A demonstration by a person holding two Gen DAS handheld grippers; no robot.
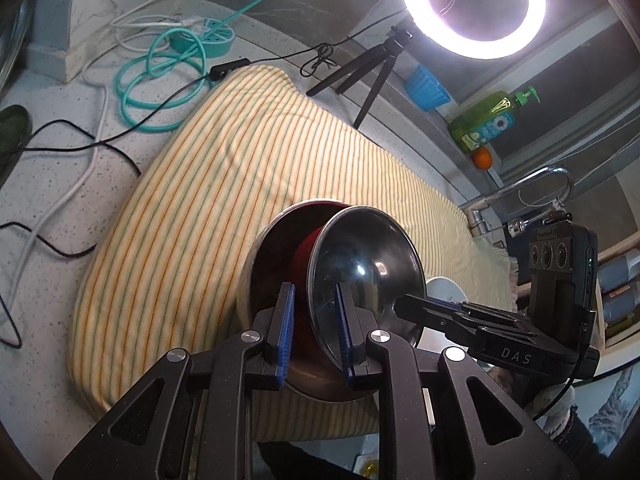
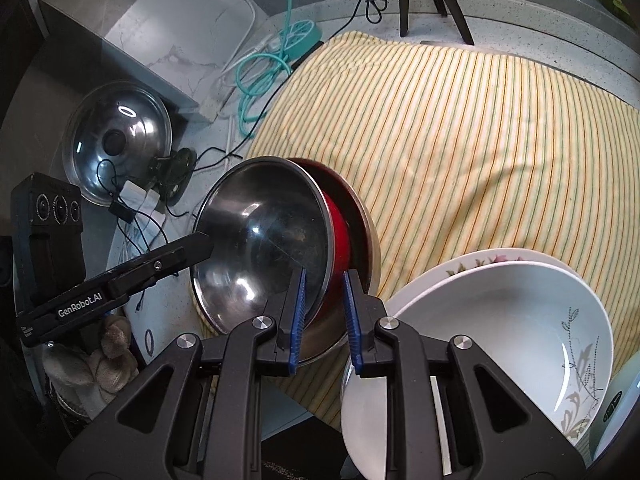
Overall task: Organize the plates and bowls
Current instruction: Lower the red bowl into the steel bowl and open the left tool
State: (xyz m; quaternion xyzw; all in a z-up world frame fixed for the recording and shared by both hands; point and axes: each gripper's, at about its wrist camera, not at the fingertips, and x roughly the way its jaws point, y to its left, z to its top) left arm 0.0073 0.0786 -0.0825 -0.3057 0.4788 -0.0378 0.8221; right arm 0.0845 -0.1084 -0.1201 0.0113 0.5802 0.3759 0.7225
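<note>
In the left wrist view, the left gripper [image 1: 314, 328] is clamping the near rim of a steel bowl [image 1: 360, 272] that is sitting tilted inside a red bowl [image 1: 304, 256], itself nested in a larger steel bowl [image 1: 256, 264], above the striped cloth [image 1: 224, 168] on the desk [image 1: 52, 184]. The right gripper [image 1: 404, 304] is pinching the same stack's rim from the side.

In the right wrist view, the right gripper [image 2: 324, 312] is closing on the red bowl's rim, the left gripper [image 2: 204, 240] is nipping the opposite edge, and white bowls [image 2: 480, 320] are waiting just beside. The steel looks light, stiff and slippery, so opposite rim holds seem safest.
</note>
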